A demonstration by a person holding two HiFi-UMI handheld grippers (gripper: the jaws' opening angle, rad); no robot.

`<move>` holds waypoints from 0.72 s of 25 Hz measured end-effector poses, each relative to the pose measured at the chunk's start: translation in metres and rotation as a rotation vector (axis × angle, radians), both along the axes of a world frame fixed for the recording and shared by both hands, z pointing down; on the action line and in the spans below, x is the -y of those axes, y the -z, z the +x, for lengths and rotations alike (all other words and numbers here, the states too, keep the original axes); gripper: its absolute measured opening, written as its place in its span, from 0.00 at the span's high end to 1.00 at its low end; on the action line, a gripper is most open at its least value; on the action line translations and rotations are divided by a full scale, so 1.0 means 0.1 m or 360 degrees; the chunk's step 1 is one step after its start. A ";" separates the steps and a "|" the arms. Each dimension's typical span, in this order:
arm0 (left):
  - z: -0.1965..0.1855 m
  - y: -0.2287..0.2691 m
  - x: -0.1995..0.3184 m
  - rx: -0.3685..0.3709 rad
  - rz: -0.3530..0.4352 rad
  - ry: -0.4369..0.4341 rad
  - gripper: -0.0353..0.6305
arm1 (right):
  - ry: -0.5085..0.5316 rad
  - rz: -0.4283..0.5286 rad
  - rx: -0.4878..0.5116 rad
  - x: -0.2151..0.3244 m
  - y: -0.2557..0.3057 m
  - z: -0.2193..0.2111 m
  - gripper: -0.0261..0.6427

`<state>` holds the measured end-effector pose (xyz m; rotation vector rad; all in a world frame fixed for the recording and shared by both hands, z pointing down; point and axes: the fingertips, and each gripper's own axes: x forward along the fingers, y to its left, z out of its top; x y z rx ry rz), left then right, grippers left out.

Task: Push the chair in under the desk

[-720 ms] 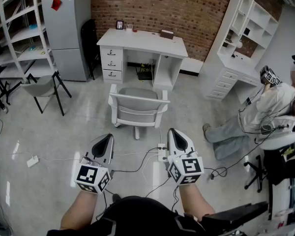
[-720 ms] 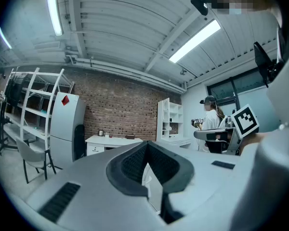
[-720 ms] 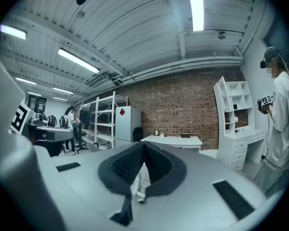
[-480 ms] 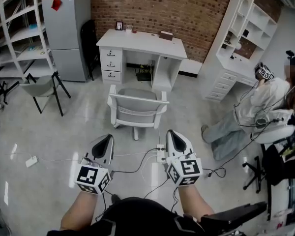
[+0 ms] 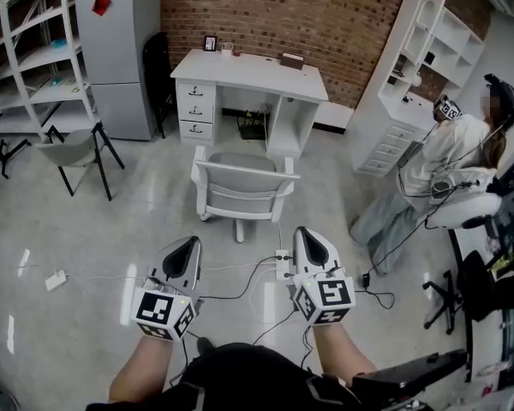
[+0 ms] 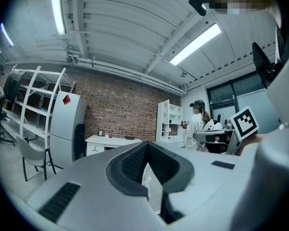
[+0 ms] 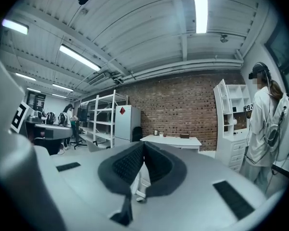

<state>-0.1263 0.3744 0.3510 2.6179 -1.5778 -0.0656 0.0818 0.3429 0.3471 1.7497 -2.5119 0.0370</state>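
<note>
A white swivel chair (image 5: 240, 187) with a grey seat stands pulled out from the white desk (image 5: 248, 75), its back turned toward me. The desk stands against the brick wall with drawers on its left side. Both grippers hover well short of the chair, over the floor. My left gripper (image 5: 188, 243) is shut and holds nothing. My right gripper (image 5: 303, 232) is shut and empty too. In the left gripper view the desk (image 6: 108, 141) shows far off; in the right gripper view the desk (image 7: 171, 141) is also distant.
A power strip (image 5: 282, 265) and cables lie on the floor between the grippers and the chair. A grey folding chair (image 5: 73, 152) and a fridge (image 5: 120, 54) stand left. A person (image 5: 450, 161) sits at right by white shelving (image 5: 428, 50).
The view has shifted slightly; the grippers stay in about the same place. The seated person at right has moved farther right and sits more upright.
</note>
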 end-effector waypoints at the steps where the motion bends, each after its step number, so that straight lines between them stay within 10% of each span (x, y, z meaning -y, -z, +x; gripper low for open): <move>1: -0.04 0.00 0.00 -0.0005 0.0001 0.0000 0.94 | 0.0003 -0.0002 -0.0008 0.00 0.00 -0.04 0.95; 18: -0.55 -0.16 0.00 -0.0044 -0.0006 -0.0115 0.94 | -0.0014 -0.0013 -0.0082 -0.10 -0.07 -0.63 0.95</move>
